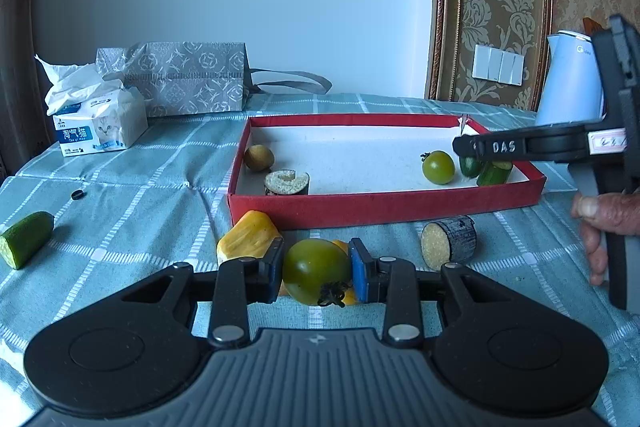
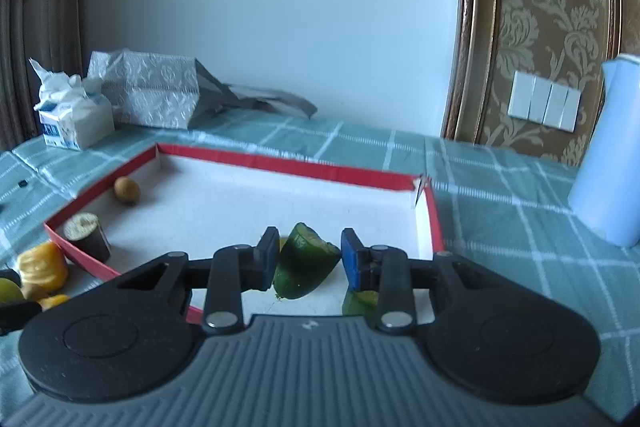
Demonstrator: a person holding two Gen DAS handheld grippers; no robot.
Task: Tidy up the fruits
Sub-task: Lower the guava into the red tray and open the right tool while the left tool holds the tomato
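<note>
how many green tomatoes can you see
2. One green tomato sits between the left gripper fingers on the tablecloth, in front of the red box. The other tomato lies inside the box, at its right end. Others may be hidden.

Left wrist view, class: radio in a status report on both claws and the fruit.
Left claw shut on green tomato, outside red box. Right claw open around cucumber piece inside box. Nothing blocking.

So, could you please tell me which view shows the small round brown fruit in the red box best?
The left wrist view: the small round brown fruit sits sharp and unobstructed. The right wrist view shows it smaller and blurrier.
</note>
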